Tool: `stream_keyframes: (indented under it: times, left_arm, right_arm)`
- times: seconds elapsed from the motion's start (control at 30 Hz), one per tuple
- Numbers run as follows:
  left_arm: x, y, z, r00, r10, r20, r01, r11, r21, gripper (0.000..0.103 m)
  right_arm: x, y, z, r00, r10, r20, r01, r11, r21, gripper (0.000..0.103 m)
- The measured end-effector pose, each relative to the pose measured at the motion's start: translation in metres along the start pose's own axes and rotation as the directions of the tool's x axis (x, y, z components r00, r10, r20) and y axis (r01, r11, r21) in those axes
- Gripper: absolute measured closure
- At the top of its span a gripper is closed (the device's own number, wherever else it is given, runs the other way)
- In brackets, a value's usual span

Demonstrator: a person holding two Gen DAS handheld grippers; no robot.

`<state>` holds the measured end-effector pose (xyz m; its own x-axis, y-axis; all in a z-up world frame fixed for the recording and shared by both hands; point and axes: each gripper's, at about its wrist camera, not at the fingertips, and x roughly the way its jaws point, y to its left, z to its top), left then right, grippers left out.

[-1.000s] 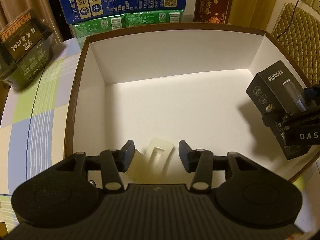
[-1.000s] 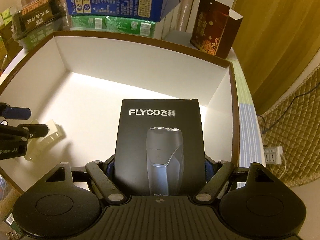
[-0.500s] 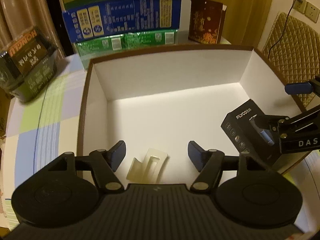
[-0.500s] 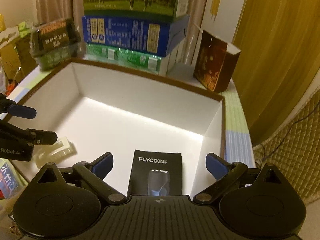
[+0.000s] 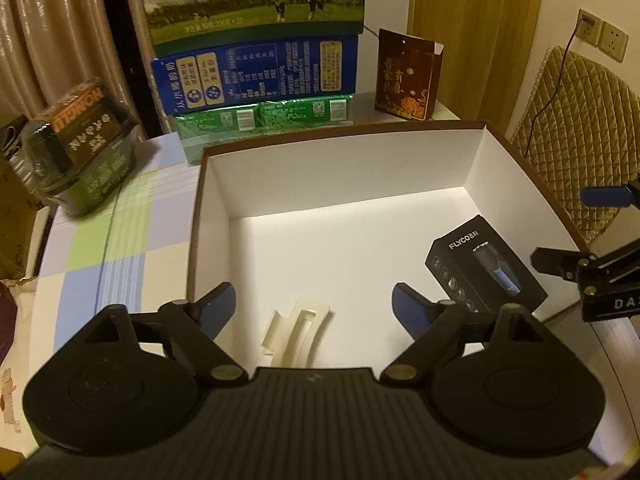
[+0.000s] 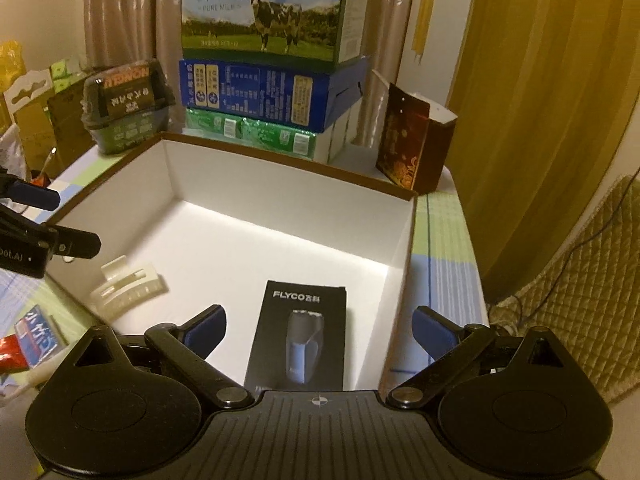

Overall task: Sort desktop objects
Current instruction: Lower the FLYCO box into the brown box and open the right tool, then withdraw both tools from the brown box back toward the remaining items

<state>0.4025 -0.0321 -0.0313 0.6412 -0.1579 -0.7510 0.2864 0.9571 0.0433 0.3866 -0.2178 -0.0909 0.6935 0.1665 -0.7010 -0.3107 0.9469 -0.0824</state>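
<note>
both jaws have just spread open, letting go: shaver box point(image 6: 298, 330) at 5 o'clock, white clip point(image 5: 298, 330) at 7, in the tray point(image 5: 340, 168); two items sorted.

"FLYCO" on the black shaver box point(image 6: 298, 334), "PURE MILK" on the cow-printed milk carton point(image 6: 264, 8)

Both hand-held grippers opened and raised, left point(image 5: 313, 304), right point(image 6: 319, 330), shaver box point(image 6: 298, 336) released in tray point(image 6: 288, 188)

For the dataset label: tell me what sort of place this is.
Probably a room in a home: stacked milk cartons against curtains, a checked tablecloth, and a quilted chair beside wall sockets.
</note>
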Motion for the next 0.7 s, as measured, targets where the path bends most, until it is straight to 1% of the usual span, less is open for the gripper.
stream_keyframes:
  times: [0.2,0.43,0.7]
  left_arm:
    - [-0.033,0.001,-0.011,0.999,0.01,0.039,-0.01,1.0,-0.02,0.019]
    - [-0.077,0.002,-0.035,0.996,0.049,0.069,-0.046,0.998,-0.047,0.016]
    - [-0.12,-0.003,-0.065,0.993,0.067,0.101,-0.06,0.996,-0.071,0.013]
  right_arm:
    - [-0.043,0.003,-0.017,0.996,0.034,0.08,-0.032,0.999,-0.027,0.006]
    - [-0.084,0.011,-0.042,0.993,0.061,0.105,-0.058,0.998,-0.035,0.006]
    - [-0.119,0.023,-0.061,0.987,0.097,0.126,-0.093,0.995,-0.031,0.006]
